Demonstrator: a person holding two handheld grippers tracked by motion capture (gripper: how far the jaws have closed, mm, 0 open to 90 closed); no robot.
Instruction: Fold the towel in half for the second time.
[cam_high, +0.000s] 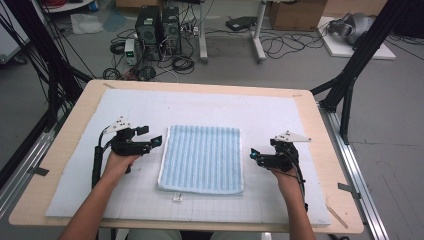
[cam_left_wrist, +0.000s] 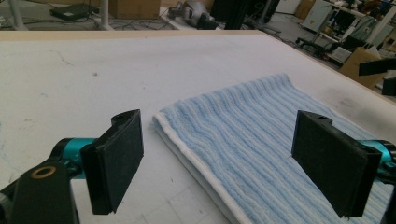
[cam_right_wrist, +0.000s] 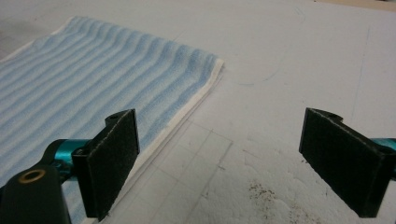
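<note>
A folded blue striped towel (cam_high: 202, 159) lies flat on the white mat (cam_high: 260, 112) that covers the counter (cam_high: 320, 125), about midway between the counter's left and right edges and closer to the near edge than the far one. Its white hem runs along the left side and near side. A small white tag (cam_high: 177, 198) sits on the mat just off the towel's near edge.

Left gripper (cam_high: 156, 141): held in the person's left hand (cam_high: 119, 165), just beside the towel's left edge near its far left corner, low over the mat. Jaws spread wide, holding nothing. In the left gripper view (cam_left_wrist: 217, 161) the towel's left hem runs between the two jaws; one jaw stands over bare mat, the other over the towel (cam_left_wrist: 261, 140). Contact with the cloth cannot be told.

Right gripper (cam_high: 253, 155): held in the person's right hand (cam_high: 287, 181), just beside the towel's right edge, about halfway along it. Jaws likewise wide apart and empty. In the right gripper view (cam_right_wrist: 219, 163) the left jaw stands at the towel's (cam_right_wrist: 93, 88) hem, the other over bare mat (cam_right_wrist: 289, 60).

The two grippers are well apart, with the towel between them.
</note>
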